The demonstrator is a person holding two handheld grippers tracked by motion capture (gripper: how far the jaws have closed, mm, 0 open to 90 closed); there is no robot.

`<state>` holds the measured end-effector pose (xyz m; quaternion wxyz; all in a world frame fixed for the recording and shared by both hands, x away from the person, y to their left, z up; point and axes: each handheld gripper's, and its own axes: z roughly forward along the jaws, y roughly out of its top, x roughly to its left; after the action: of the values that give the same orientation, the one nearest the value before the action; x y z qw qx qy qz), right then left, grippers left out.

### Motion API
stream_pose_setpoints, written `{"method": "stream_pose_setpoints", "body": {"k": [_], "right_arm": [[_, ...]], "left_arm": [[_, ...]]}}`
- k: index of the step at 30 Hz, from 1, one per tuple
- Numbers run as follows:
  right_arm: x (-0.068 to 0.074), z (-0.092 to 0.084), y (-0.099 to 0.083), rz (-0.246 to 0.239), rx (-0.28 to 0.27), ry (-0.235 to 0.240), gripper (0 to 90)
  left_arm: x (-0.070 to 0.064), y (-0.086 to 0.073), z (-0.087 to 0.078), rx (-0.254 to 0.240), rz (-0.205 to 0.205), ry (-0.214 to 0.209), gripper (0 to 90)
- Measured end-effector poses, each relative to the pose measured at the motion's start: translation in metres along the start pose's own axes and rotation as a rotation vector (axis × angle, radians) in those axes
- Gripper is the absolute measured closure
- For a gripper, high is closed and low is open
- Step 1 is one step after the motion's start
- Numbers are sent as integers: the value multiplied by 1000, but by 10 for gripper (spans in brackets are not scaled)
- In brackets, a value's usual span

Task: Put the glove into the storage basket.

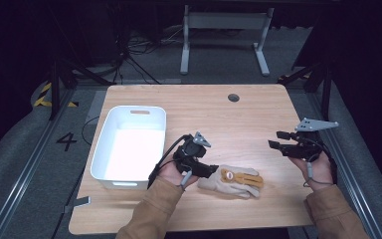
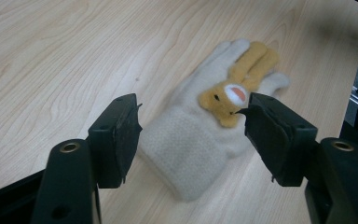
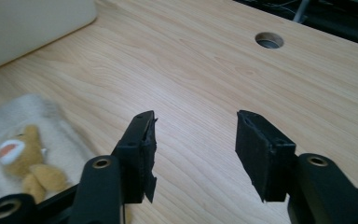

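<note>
to take the glove (image 1: pixel 234 181) cleanly, the left tongs (image 2: pixel 189 116) should drop straight over its cuff and close on the thick knit, not on the sewn-on orange animal. their jaws stand apart, straddling the cuff without pressing it. the glove lies flat on the desk (image 1: pixel 214 114), just right of the white bin (image 1: pixel 129 144). the right tongs (image 1: pixel 277 140) hang well right of the glove, jaws apart and empty.

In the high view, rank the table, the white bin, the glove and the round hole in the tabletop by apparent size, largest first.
1. table
2. white bin
3. glove
4. round hole

The hole lies farthest from the camera, but it is plainly smallest.
</note>
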<state>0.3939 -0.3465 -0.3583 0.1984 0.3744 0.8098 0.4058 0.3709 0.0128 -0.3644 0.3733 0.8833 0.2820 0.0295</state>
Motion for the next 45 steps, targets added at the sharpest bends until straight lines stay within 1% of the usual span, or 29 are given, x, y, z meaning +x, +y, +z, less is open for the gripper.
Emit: {"method": "stream_pose_setpoints", "body": {"k": [1,3,5,6,10,12,13,14,15,17,18,20,21,23,24,25,26,29,31,33,34,35,36,37,41,42,45], "right_arm": [[0,0,0,0,0,0,488],[-7,-1,-4,22,-1,-29,487],[-8,-1,-5,26,1,-33,482],[-12,0,-7,32,3,-47,474],[-17,0,-11,49,6,-48,470],[-20,0,-12,57,5,-46,474],[-22,0,-13,60,6,-45,472],[-23,-1,-13,59,3,-50,467],[-24,-1,-14,63,2,-50,460],[-27,-1,-15,73,1,-45,442],[-28,-1,-16,75,-1,-43,441],[-30,-1,-18,78,1,-25,420],[-31,-1,-18,78,5,-16,408],[-32,0,-19,76,5,0,384],[-32,0,-20,78,0,6,375],[-32,1,-20,78,-4,15,371],[-33,1,-20,77,-6,23,369],[-32,0,-20,71,-14,33,364],[-31,0,-19,66,-18,39,364],[-30,1,-19,63,-19,44,365],[-30,1,-19,61,-17,45,367],[-30,1,-19,61,-17,45,367],[-30,1,-19,59,-16,47,367],[-30,1,-19,59,-18,50,368],[-30,1,-20,59,-22,54,369],[-30,1,-20,60,-20,57,369],[-30,4,-21,65,-15,74,371]], "left_arm": [[0,0,0,0,0,0,338],[0,0,1,-3,7,-5,328],[0,0,2,-7,10,-8,318],[0,0,3,-8,15,-14,310],[-2,-1,9,-7,26,-26,287],[-4,-1,12,-10,40,-38,274],[-4,-1,12,-5,57,-44,270],[-5,-1,13,-8,60,-47,265],[-5,-1,14,-5,76,-50,260],[-6,-1,15,-9,80,-56,252],[-6,-2,17,-6,98,-73,247],[-6,-3,20,-11,120,-79,241],[-6,-4,21,-19,127,-90,237],[-6,-7,24,-38,158,-113,230],[-5,-8,25,-50,166,-131,223],[-5,-8,25,-50,166,-131,208],[-4,-10,30,-55,183,-153,191],[-2,-13,36,-59,208,-178,127],[-1,-15,41,-66,225,-185,72],[0,-16,43,-67,227,-194,31],[2,-18,48,-68,240,-207,8],[2,-18,48,-68,240,-207,0],[3,-19,50,-61,245,-215,0],[4,-21,52,-70,258,-219,0],[6,-23,55,-81,260,-224,0],[6,-24,56,-75,265,-215,0],[10,-27,63,-62,256,-214,0]]}}
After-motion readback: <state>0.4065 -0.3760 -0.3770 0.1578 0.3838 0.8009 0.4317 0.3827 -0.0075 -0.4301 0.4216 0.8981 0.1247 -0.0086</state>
